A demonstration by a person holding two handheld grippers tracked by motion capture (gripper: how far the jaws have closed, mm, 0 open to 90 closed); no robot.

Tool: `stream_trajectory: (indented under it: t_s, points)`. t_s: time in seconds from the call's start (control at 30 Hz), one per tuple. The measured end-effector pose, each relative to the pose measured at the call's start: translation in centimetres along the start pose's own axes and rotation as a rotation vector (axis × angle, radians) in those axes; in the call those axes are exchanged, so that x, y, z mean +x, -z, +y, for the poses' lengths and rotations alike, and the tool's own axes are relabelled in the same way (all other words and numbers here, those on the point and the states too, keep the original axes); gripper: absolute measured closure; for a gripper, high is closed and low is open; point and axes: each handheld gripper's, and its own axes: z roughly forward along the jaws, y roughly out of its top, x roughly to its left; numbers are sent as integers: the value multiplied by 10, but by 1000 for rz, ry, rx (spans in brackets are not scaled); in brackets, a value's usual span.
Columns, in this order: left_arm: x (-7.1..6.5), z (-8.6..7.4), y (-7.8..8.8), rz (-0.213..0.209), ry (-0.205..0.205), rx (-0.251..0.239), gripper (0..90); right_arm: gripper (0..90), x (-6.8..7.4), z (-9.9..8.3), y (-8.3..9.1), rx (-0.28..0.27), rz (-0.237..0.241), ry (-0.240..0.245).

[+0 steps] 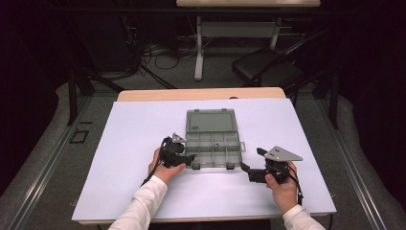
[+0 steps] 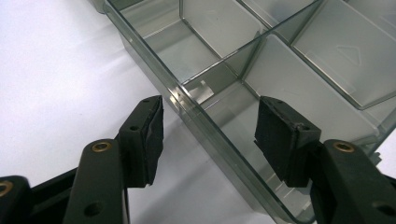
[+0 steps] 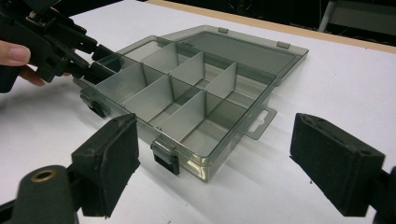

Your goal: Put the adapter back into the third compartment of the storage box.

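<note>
A clear smoky-grey compartment box (image 1: 213, 165) lies open in the middle of the white table cover, its lid (image 1: 211, 120) flat behind it. My left gripper (image 1: 191, 160) is at the box's front left corner. In the left gripper view its jaws (image 2: 211, 102) straddle the box's side wall (image 2: 219, 140), one pad outside and one inside a compartment, with gaps on both sides, so it is open. My right gripper (image 1: 251, 159) hovers off the box's front right corner, open wide and holding nothing; in its own view (image 3: 215, 126) the box (image 3: 196, 161) lies just ahead.
Two dark latches (image 3: 166, 158) sit on the box's front wall and a hang tab (image 3: 261, 122) juts from its right side. White cover (image 1: 143, 191) extends all around. Beyond the wooden table edge (image 1: 201, 94) stand a chair (image 1: 268, 67) and cables.
</note>
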Motion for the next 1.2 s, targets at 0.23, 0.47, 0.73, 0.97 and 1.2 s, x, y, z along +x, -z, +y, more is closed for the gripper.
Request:
stream_trajectory:
  t_s: [0.23, 0.47, 0.73, 0.97, 1.2]
  points:
    - [3, -2, -4, 12, 19, -15, 442, 154, 0, 0, 0, 0, 1, 1]
    - [1, -2, -5, -1, 0, -6, 510, 154, 0, 0, -1, 2, 2, 0]
    - [1, -2, -6, 14, -7, -11, 505, 154, -3, 2, -1, 2, -5, 7]
    - [-1, -2, -7, 29, -9, -15, 505, 154, -6, 7, -3, 13, -2, -6]
    - [-1, -2, -6, 24, -13, -5, 505, 154, -6, 17, -7, 22, 18, -3]
